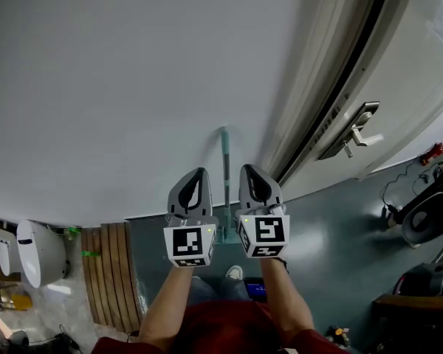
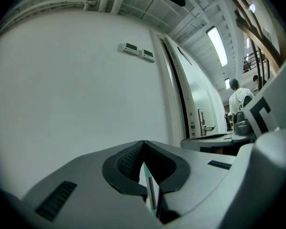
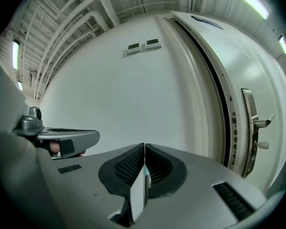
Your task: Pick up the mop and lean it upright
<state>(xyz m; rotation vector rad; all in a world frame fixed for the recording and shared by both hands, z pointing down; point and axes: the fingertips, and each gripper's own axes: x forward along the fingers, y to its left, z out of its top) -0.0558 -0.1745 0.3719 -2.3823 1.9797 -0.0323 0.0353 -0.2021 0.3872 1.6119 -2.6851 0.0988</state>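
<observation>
We see a teal mop [image 1: 225, 169] standing upright against the white wall [image 1: 118, 87], its foot on the grey floor [image 1: 332, 227]. It rises between the left gripper [image 1: 200, 174] and the right gripper [image 1: 250, 171]. Both have their jaws pressed together.

The left gripper [image 2: 143, 143] has its jaws meeting at the tips, with the teal-grey mop handle [image 2: 152, 194] showing in the gap behind them. A white wall [image 2: 76, 89] lies left of the door [image 2: 200, 104], and a person [image 2: 239, 99] stands right of it.
</observation>
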